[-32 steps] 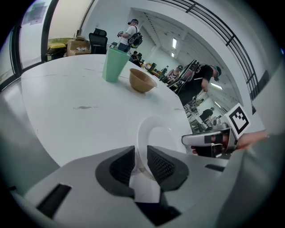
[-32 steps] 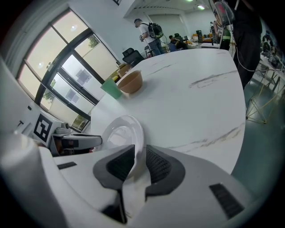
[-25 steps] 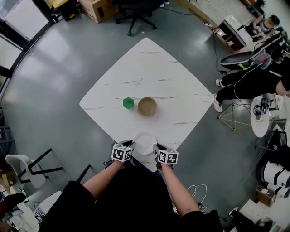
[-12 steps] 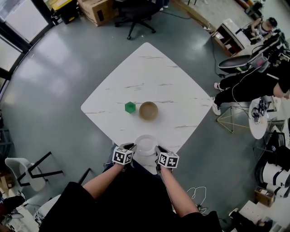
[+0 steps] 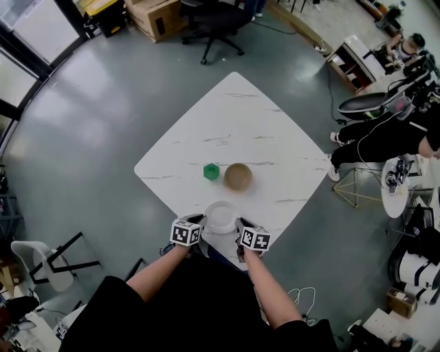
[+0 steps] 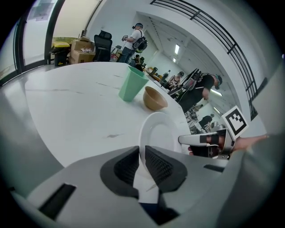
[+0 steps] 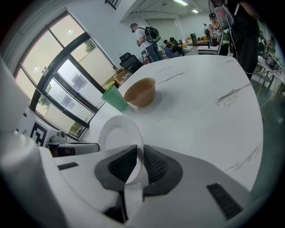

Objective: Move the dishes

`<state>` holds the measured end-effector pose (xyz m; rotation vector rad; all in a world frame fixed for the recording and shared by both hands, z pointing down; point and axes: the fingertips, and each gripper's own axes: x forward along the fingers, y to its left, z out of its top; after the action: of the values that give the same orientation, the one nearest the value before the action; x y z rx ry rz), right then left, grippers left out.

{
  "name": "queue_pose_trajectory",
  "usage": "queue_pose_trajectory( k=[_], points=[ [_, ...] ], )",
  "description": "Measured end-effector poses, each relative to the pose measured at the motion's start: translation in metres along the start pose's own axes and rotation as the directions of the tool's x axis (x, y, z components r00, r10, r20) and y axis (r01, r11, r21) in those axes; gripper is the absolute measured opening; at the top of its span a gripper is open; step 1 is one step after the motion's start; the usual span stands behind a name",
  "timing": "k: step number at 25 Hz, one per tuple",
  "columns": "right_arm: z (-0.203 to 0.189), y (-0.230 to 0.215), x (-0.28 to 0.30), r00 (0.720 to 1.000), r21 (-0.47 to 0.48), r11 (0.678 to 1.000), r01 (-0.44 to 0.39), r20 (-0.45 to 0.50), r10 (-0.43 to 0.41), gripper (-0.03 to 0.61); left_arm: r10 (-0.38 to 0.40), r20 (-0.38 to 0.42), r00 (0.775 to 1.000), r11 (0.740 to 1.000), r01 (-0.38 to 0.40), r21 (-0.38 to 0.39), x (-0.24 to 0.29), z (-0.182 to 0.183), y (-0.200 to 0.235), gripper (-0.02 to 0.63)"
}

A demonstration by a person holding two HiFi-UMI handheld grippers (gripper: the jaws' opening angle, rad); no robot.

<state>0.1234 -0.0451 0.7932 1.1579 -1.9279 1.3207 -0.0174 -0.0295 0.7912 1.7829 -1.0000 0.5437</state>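
A white plate point(image 5: 221, 216) sits at the near corner of the white marble table point(image 5: 234, 124). My left gripper point(image 5: 198, 227) is shut on the plate's left rim point(image 6: 143, 133). My right gripper point(image 5: 238, 229) is shut on the plate's right rim point(image 7: 133, 138). Farther in stand a tan bowl point(image 5: 238, 177) and a green cup point(image 5: 212, 171), side by side. The same bowl point(image 6: 154, 99) and cup point(image 6: 132, 83) show beyond the plate in the left gripper view. In the right gripper view the bowl point(image 7: 140, 92) and cup point(image 7: 115, 99) also lie past the plate.
A black office chair point(image 5: 213, 17) and cardboard boxes point(image 5: 155, 15) stand beyond the table's far corner. Seated people and a cluttered desk point(image 5: 385, 103) are on the right. A white chair point(image 5: 31, 258) stands at the lower left on the grey floor.
The table, bowl and cup have shifted right and slightly down in the head view as the camera moved. Both grippers stay shut on the plate's rims.
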Motion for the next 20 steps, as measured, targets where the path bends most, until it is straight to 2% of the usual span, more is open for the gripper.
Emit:
queue_pose_trajectory(
  k=[5,11,20],
  points=[
    [0.021,0.018,0.022,1.0,0.017,1.0,0.016,-0.005,-0.016,0.06,0.017,-0.013,1.0,1.0,-0.017,0.007,-0.006,0.027,0.028,0.055],
    [0.035,0.027,0.045,0.999,0.04,0.998,0.044,-0.023,-0.043,0.06,0.022,-0.083,0.996,0.999,-0.018,0.043,-0.001,0.045,0.051,0.055],
    [0.047,0.022,0.059,0.992,0.06,0.99,0.126,-0.012,-0.125,0.071,-0.022,-0.112,0.993,0.995,0.032,0.089,0.014,0.058,0.06,0.057]
  ],
)
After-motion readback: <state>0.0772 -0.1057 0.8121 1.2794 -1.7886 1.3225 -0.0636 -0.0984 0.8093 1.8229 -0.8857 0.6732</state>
